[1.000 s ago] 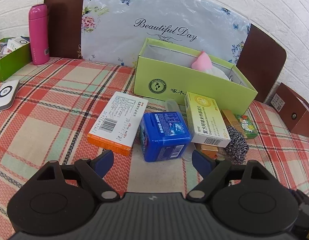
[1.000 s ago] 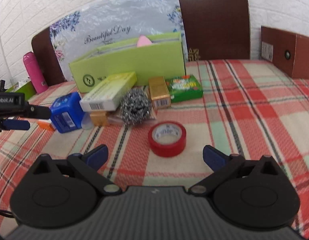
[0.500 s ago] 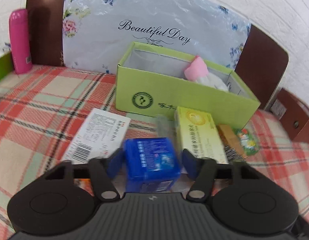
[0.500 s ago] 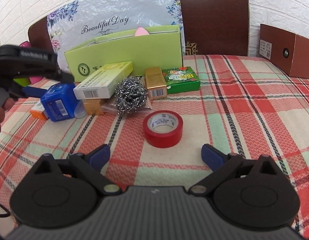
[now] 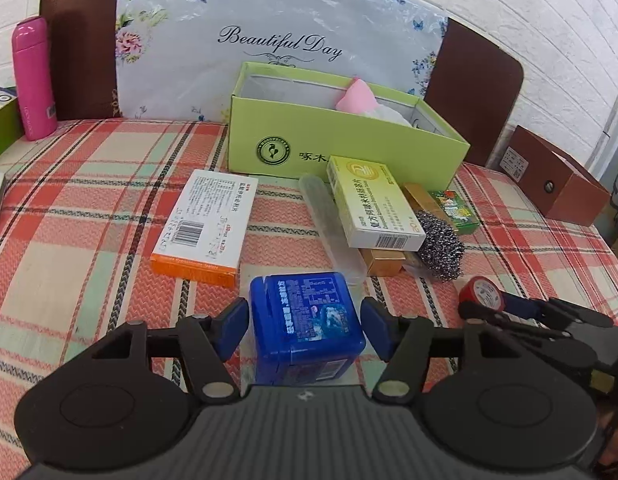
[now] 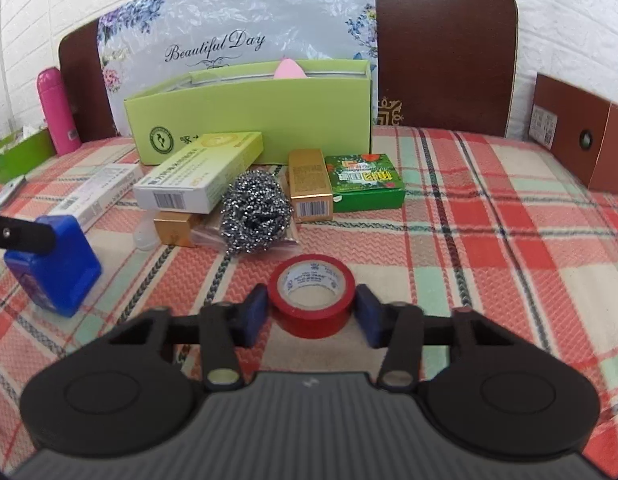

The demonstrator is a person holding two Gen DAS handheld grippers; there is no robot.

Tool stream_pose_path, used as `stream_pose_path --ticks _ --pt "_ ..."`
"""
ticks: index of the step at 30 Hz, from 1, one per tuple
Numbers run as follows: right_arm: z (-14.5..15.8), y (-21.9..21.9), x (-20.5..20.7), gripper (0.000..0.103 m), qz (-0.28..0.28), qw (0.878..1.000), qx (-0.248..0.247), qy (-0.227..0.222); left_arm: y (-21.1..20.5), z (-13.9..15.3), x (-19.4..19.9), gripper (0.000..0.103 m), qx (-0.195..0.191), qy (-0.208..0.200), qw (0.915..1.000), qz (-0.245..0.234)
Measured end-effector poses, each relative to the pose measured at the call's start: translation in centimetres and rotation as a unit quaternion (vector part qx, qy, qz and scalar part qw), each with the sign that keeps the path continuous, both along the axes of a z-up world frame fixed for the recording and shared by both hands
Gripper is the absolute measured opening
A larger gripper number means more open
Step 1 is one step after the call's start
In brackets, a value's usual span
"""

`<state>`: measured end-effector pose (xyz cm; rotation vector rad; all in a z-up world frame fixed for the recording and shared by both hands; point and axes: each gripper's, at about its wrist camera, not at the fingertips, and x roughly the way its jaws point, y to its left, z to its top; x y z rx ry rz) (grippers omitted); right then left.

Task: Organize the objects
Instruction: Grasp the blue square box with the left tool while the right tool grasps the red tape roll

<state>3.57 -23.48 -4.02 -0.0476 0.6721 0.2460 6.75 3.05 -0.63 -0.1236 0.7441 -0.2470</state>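
Observation:
My left gripper [image 5: 305, 326] is shut on a blue plastic box [image 5: 307, 320] and holds it lifted and tilted off the checked cloth; the box also shows in the right wrist view [image 6: 55, 266]. My right gripper [image 6: 312, 312] has its pads against both sides of a red tape roll [image 6: 312, 294] lying flat on the cloth; the roll also shows in the left wrist view [image 5: 481, 294]. A green open box [image 5: 341, 136] with a pink item inside stands behind.
On the cloth lie a white and orange carton [image 5: 207, 226], a yellow-white medicine carton [image 5: 373, 202], a steel scourer [image 6: 255, 212], gold boxes [image 6: 311, 184], a green packet [image 6: 365, 182]. A pink flask [image 5: 31, 78] stands far left, a brown box [image 5: 557, 178] far right.
My left gripper closed on the blue box and pulled it back off the pile. My right gripper moved forward and closed around the red tape roll.

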Motion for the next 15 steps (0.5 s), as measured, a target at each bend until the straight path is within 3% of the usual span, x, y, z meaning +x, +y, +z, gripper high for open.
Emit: stream_pose_path --ticks 4,15 --pt "0.0 0.6 -1.8 0.046 0.033 0.999 0.011 0.007 -0.6 -0.2 0.2 0.075 0.007 0.001 1.0000 0.004" --pt "0.0 0.9 -2.2 0.048 0.026 0.999 0.017 0.007 -1.1 -1.3 0.8 0.075 0.012 0.017 0.9998 0.006"
